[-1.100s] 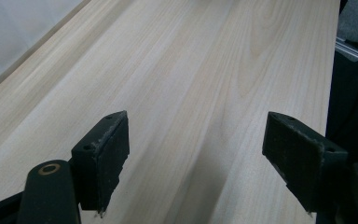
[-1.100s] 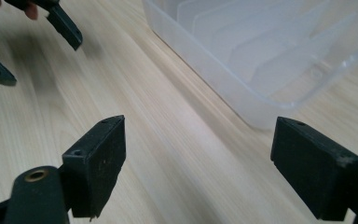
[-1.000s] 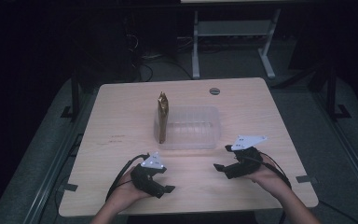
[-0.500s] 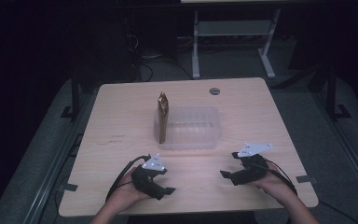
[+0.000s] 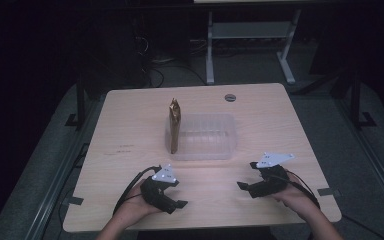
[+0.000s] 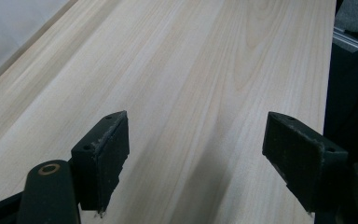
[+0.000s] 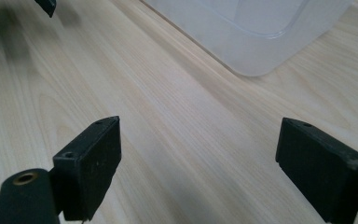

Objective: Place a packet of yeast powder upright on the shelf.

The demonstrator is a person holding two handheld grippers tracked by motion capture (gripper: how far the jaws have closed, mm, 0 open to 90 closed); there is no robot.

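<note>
A pale wooden bench [image 5: 130,130] is taking up the middle of the high view, standing on a dark floor. Near its centre a clear plastic container [image 5: 205,136] is sitting, and a slim gold-brown packet [image 5: 174,125] is standing upright, touching the container's left wall. A small round grommet [image 5: 230,97] is showing near the bench's far edge.

The left gripper [image 5: 172,197] is resting low over the near left part of the bench, held in the person's left hand [image 5: 135,207], well apart from the container and packet. In the left gripper view its jaws are standing wide apart with bare wood grain between them and nothing in their gap.

The right gripper [image 5: 250,186] is hovering over the near right part of the bench in the right hand [image 5: 295,197], nearer to the container. In the right gripper view the jaws are spread wide over bare wood, and the container's rounded corner [image 7: 261,42] is lying ahead of them, apart from both.
</note>
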